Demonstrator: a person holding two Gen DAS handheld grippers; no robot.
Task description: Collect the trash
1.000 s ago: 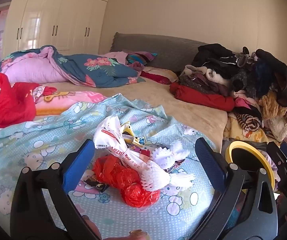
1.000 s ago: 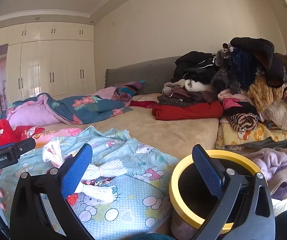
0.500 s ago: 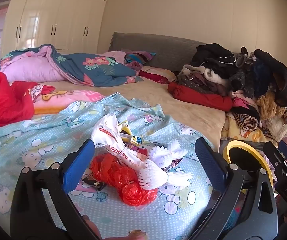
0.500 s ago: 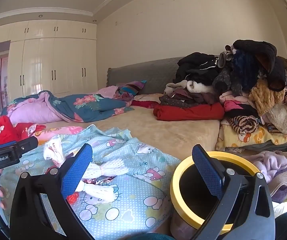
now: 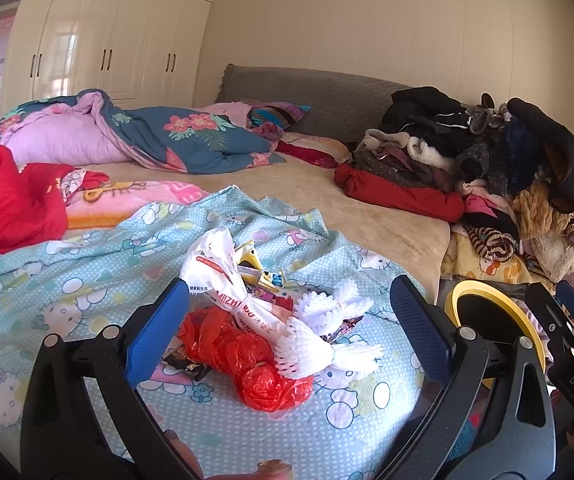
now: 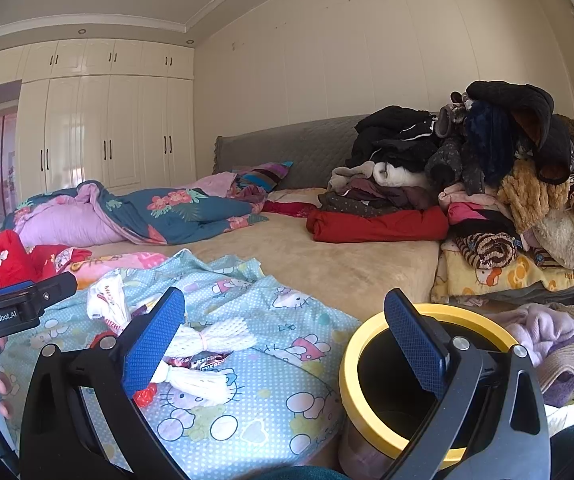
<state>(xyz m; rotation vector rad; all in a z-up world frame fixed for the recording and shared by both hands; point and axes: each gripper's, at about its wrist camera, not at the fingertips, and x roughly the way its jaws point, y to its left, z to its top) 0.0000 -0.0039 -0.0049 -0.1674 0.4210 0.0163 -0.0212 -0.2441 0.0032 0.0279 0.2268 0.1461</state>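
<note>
Left tongs: left gripper (image 5: 289,322), black frame with blue padded fingers, jaws spread wide, nothing between them; hovering just short of the litter heap, heap framed between the fingers.
Right tongs: right gripper (image 6: 285,342), same build, jaws likewise wide apart and empty; right finger over the mouth of the bin, left finger over the foam nets.
Trash heap: crumpled red plastic bag (image 5: 247,356) nearest the left tongs; white printed plastic bag, knotted at the middle (image 5: 223,276), lying across it; white foam fruit nets (image 5: 323,336) to its right; small yellow and dark snack wrappers (image 5: 257,274) tucked behind and under. All resting on the pale blue cartoon-print quilt (image 5: 87,272).
Receptacle: round dark bin with yellow rim (image 6: 375,376), standing just off the bed edge, beside the quilt, near the heap; inside too dark to read.
Surroundings: heap of folded and loose clothes (image 6: 467,168) at far right of the beige bed (image 6: 327,264); irrelevant to the grab.
Step in hand: approach to a pick, judged; nothing lifted yet, all visible litter on the quilt.
Next move calls for: lowering the left tongs onto the red bag or the knotted white bag, closing on a bunched part, not a loose flap; keeping quilt fabric out of the pinch; then a short carry right to the bin.
Risk: light foam nets and wrappers likely to drag along or scatter.
</note>
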